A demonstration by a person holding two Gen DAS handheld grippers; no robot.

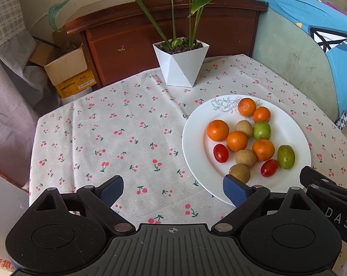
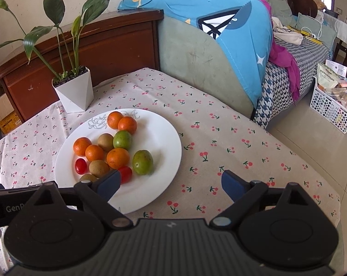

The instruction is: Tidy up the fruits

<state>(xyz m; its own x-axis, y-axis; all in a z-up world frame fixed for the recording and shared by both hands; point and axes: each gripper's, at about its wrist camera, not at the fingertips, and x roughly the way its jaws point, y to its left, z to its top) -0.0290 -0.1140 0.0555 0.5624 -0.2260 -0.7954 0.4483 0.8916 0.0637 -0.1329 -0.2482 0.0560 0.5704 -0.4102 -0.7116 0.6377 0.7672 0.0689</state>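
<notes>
A white plate (image 1: 198, 161) (image 2: 164, 138) lies on the cherry-print tablecloth and carries small fruits: several oranges (image 1: 217, 130) (image 2: 118, 158), brown longan-like fruits (image 1: 245, 158) (image 2: 98, 168), two green fruits (image 1: 286, 156) (image 2: 142, 162) and two red cherry tomatoes (image 1: 221, 153) (image 2: 81, 166). My left gripper (image 1: 173, 189) hangs open over bare cloth to the left of the plate, its right pad by the plate's near rim. My right gripper (image 2: 171, 182) is open above the plate's near right edge, with nothing between its fingers. Part of the right gripper shows in the left wrist view (image 1: 322, 184).
A white angular pot with a leafy plant (image 1: 180, 64) (image 2: 74, 92) stands at the table's far side. Behind it is a wooden headboard (image 1: 164, 30). A sofa with a blue cloth (image 2: 219, 46) borders the table on the right. Cardboard boxes (image 1: 67, 69) sit on the floor to the left.
</notes>
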